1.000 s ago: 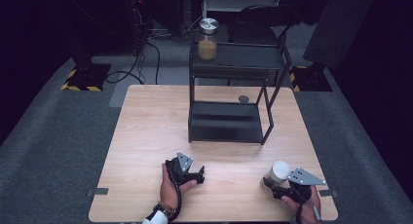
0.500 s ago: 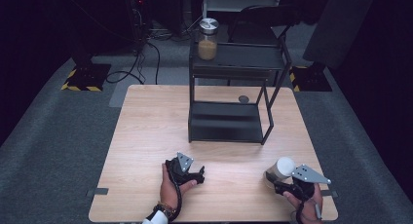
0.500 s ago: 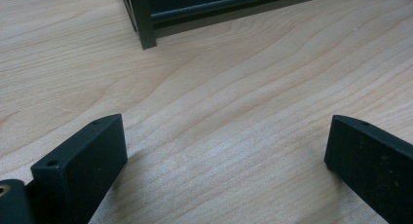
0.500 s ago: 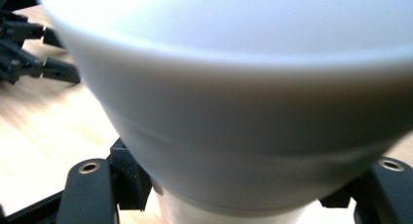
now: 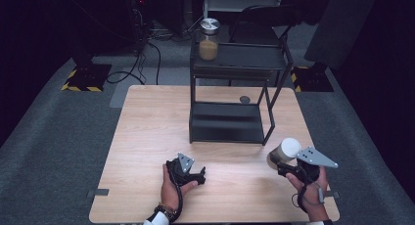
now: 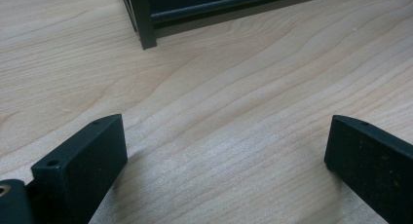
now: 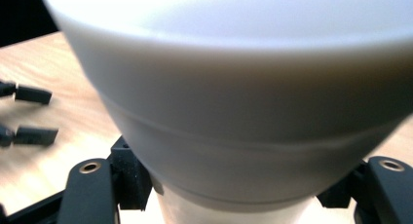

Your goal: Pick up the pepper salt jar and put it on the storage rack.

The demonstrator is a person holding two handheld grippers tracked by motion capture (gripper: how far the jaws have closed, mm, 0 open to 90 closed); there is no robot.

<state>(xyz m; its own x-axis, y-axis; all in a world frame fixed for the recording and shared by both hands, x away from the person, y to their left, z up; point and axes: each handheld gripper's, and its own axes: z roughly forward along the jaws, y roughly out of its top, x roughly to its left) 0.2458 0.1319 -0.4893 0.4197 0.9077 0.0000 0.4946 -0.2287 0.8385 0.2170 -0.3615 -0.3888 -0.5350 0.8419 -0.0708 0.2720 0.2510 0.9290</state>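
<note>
My right gripper (image 5: 277, 162) is shut on a jar with a white lid (image 5: 291, 146) and holds it tilted above the table's front right corner. In the right gripper view the white lid (image 7: 234, 87) looms close, and the jaws clasp the jar's body just below it. My left gripper (image 5: 199, 175) rests on the wooden table (image 5: 147, 137) near the front middle. Its jaws stand wide apart over bare wood (image 6: 224, 151) with nothing between them.
A black two-level metal rack (image 5: 230, 122) stands at the back middle of the table, its foot (image 6: 143, 24) just ahead of my left gripper. A glass jar with tan contents (image 5: 209, 41) sits on its top shelf. A small dark disc (image 5: 244, 99) lies behind the rack.
My right gripper has risen off the table with the white-lidded jar and drifted slightly right. The left gripper has stayed where it was.
</note>
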